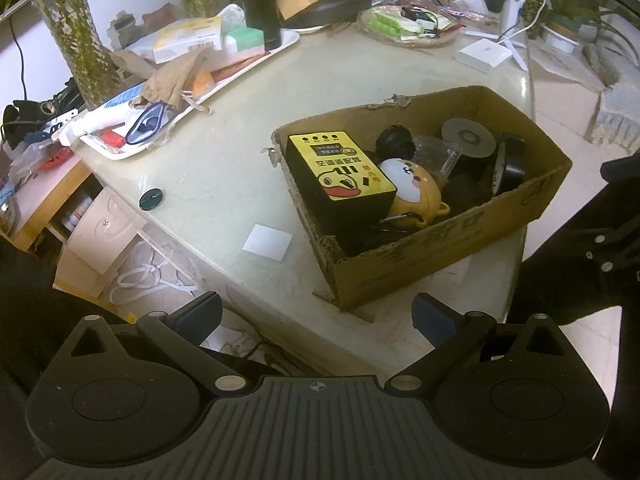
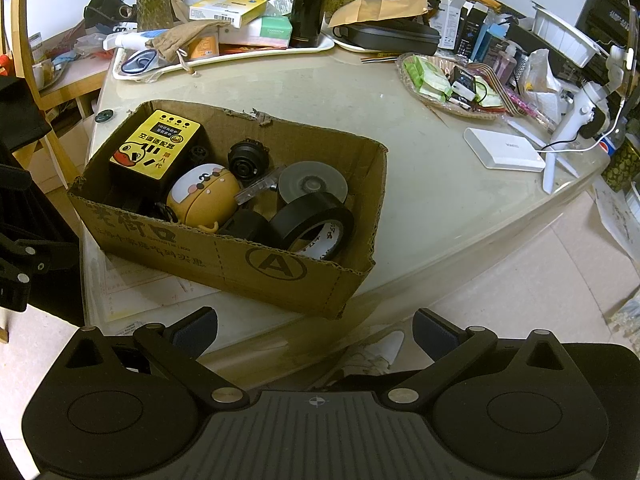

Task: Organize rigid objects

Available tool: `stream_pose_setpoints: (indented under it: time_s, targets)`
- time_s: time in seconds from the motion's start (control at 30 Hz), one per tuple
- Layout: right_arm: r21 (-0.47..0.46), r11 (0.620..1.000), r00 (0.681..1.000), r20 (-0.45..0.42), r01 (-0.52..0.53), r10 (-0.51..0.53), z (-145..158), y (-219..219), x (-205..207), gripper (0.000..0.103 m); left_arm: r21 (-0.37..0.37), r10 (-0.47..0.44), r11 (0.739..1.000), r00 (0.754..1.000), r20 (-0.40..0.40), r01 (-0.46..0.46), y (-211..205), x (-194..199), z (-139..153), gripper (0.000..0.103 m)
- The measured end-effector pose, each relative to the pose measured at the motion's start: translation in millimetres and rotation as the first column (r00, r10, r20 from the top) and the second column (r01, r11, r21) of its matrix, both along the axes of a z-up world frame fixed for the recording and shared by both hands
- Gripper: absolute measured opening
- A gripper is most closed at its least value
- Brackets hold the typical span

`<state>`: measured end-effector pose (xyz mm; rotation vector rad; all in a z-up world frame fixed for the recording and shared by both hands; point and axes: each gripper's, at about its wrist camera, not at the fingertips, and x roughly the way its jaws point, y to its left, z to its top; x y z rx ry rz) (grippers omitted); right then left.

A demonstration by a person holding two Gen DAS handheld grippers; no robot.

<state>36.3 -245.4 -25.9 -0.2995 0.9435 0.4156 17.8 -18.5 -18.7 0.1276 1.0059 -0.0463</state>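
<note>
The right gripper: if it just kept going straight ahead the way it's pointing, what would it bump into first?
Probably the near wall of the cardboard box, which sits ahead of the open right gripper. Depth is hard to judge; the table edge might come first.

Left gripper, matte black, ribbed grey plate with small crosshair mark, round black discs either side, silver rivets at linkage pivots, dark blue pads; right gripper looked identical, same blue pads.

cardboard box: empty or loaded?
Loaded. The cardboard box holds a yellow-labelled black device, a round yellow toy, a black tape roll and a grey disc.
</note>
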Motion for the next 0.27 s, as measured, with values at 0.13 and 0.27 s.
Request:
stream_pose_setpoints:
  time_s: [0.13, 0.27]
  targets:
    - [0.0, 1.0, 1.0, 0.0, 0.0, 0.0, 0.0, 0.2, -0.1, 0.103, -0.014, 0.005, 1.0, 1.0, 0.012, -0.005, 2.0, -1.1, 1.2, 0.103]
    - [0.0, 1.0, 1.0, 0.0, 0.0, 0.0, 0.0, 0.4, -0.2, 0.103, -0.008, 0.0, 1.0, 1.0, 0.013, 0.0, 0.5, -0.8, 0.8, 0.103]
